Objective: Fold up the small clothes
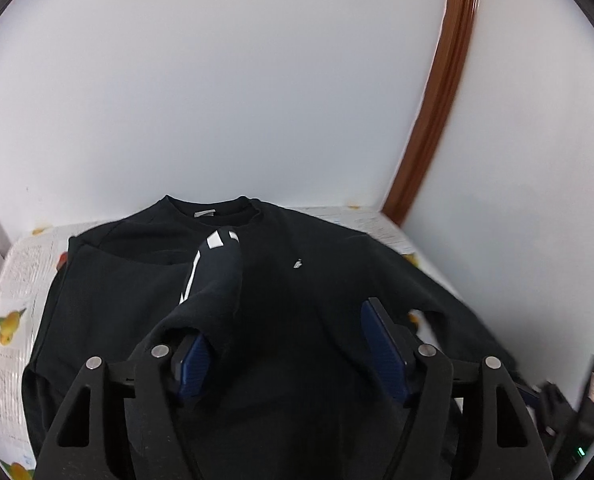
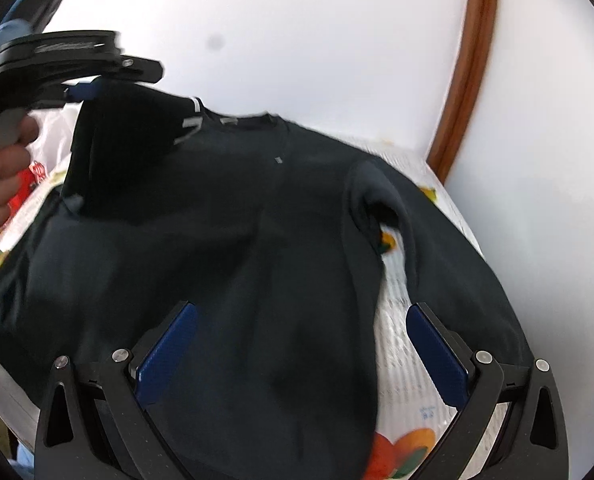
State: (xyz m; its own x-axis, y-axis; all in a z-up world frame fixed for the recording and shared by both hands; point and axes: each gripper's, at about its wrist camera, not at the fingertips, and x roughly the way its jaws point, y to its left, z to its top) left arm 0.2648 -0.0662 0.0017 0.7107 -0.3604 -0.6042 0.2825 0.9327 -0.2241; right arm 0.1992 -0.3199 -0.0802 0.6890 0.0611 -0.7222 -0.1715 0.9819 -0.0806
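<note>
Left claw (image 1: 285,344): spread wide over the black sweater, blue pads apart; a fold of sleeve cloth is draped against its left pad (image 1: 193,368), the right pad bare, nothing pinched between them
Left claw from the other side: seen in the right wrist view at upper left (image 2: 85,76), held by a hand (image 2: 1,168), with the folded sleeve hanging just under it
Right claw (image 2: 301,356): spread, pads apart and gripping nothing; the left pad sits over the sweater's body, the right pad over the bare cloth cover beside the hem
Sweater (image 1: 281,280): black, lying flat on the desk, collar toward the wall, small pale mark on the chest
Left sleeve (image 1: 217,276): folded in across the chest, white stripes showing near the collar
Right sleeve (image 2: 437,240): stretched out along the desk toward the near right edge, a gap of cover showing between it and the body
Desk (image 1: 13,280): covered by a pale printed cloth with fruit pictures, set in a corner
Wall (image 1: 217,100): plain white, with a brown wooden trim (image 1: 445,92) running up at the right
</note>
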